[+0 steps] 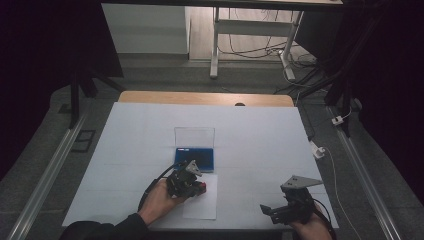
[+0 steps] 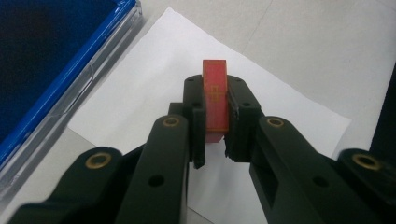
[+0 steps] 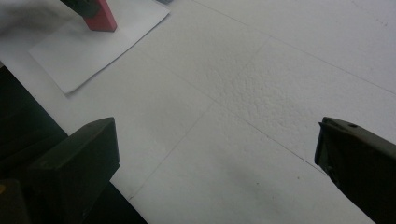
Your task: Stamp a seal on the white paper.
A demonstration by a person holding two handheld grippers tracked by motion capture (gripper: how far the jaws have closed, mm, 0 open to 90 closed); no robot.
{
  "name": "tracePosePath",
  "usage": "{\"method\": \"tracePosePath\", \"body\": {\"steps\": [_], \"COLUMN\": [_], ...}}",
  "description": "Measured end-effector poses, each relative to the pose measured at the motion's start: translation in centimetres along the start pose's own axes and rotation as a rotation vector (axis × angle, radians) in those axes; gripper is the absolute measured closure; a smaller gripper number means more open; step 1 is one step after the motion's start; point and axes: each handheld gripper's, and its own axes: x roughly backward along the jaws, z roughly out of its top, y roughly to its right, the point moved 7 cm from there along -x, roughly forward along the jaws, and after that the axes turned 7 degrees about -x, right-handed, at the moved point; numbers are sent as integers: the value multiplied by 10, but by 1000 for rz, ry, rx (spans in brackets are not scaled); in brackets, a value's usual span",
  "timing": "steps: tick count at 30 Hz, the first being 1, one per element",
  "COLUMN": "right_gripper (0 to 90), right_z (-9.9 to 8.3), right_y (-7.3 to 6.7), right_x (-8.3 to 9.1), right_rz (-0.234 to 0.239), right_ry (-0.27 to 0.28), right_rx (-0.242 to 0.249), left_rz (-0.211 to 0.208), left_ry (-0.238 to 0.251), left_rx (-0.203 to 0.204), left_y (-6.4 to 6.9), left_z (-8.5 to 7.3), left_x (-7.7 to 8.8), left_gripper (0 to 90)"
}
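Note:
A small red block (image 2: 215, 95) with fine gold markings stands on end between the jaws of my left gripper (image 2: 215, 112), which is shut on it. From above, the left gripper (image 1: 196, 188) holds the red block (image 1: 202, 188) over a white sheet of paper (image 1: 201, 202). Just beyond the sheet lies a blue case (image 1: 195, 157) with its clear lid (image 1: 194, 136) raised. My right gripper (image 1: 267, 210) rests near the table's front right edge. In its own view the right gripper (image 3: 217, 154) is open over bare table. That view also shows the red block (image 3: 103, 16) and the paper (image 3: 93, 51) at top left.
The white table cover (image 1: 260, 145) ends at a wooden strip (image 1: 205, 98) along the far side. Floor rails run along both sides of the table. The blue case's edge (image 2: 56, 93) lies close to the left of the paper (image 2: 149, 93).

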Motion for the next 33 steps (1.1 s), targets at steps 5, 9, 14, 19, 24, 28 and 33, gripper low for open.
{"method": "tracePosePath", "body": {"steps": [5, 9, 14, 19, 24, 28, 33], "right_gripper": [0, 0, 0, 0, 0, 1, 1], "right_z": [0, 0, 0, 0, 0, 0, 0], "right_y": [0, 0, 0, 0, 0, 0, 0], "right_x": [-1, -1, -1, -2, -2, -2, -2], "right_rz": [-4, -4, -4, -4, -5, -4, -4], "right_ry": [-2, -7, -11, -9, -11, -11, -11], "right_rx": [8, 12, 8, 11, 10, 10, 12], "left_rz": [29, 57, 67, 2, -62, -26, 45], "left_ry": [14, 17, 12, 29, 50, 44, 22], "left_rx": [3, 0, -4, 43, 96, 67, 23], "left_y": [3, 6, 7, 1, -6, -2, 5], "left_z": [-2, -2, -1, -3, -5, -5, -2], "left_x": [-1, -2, -2, -2, -2, -2, -2], "left_gripper": [800, 801, 801, 801, 802, 802, 801]}}
